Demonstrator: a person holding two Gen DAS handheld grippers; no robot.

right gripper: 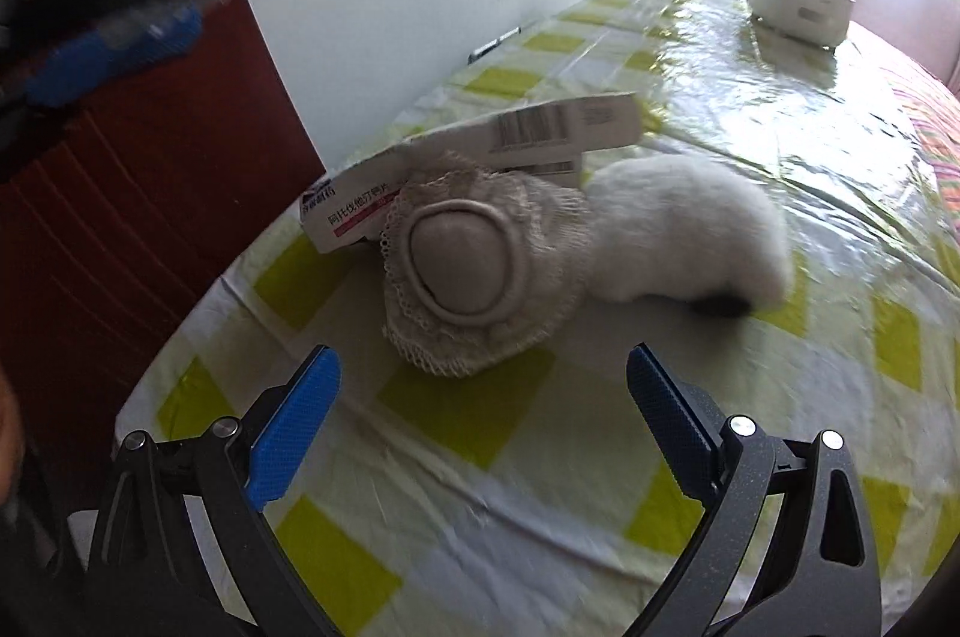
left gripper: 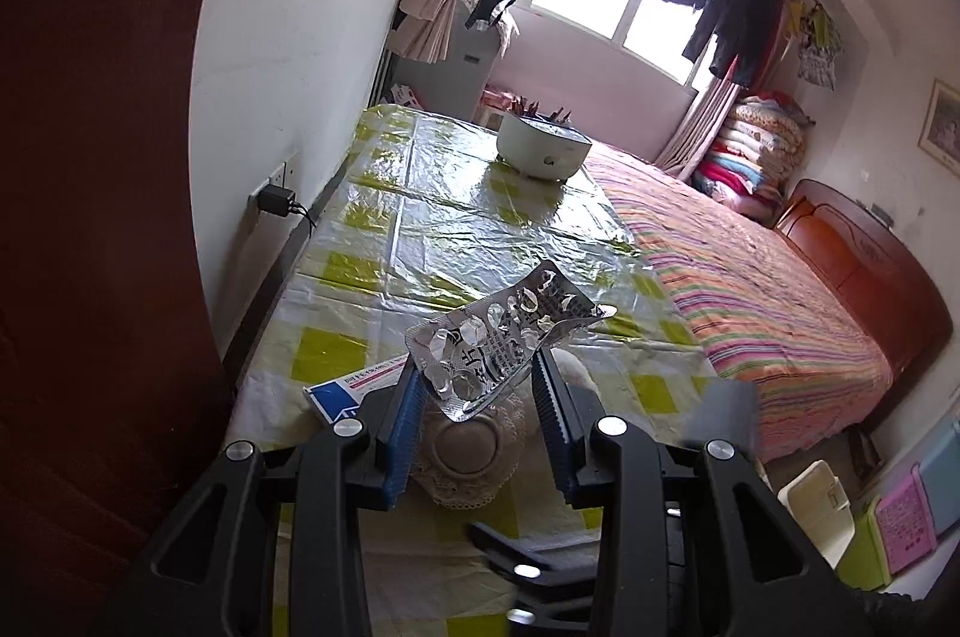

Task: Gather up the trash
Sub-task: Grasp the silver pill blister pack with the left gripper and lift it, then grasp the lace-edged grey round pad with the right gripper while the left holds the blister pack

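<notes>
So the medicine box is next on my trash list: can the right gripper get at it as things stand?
Probably not cleanly. The right gripper is open and free, but the lace-trimmed cushion sits directly between it and the medicine box, overlapping the box's near edge. Coming in from the side or above looks easier.

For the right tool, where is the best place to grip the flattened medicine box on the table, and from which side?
Probably the free barcode end of the medicine box, approached from the far right side. That end sticks out uncovered, while the near part is hidden behind the lace pad. The box lies nearly flat, so pinch across its thin edges. The right tool is open and empty.
</notes>
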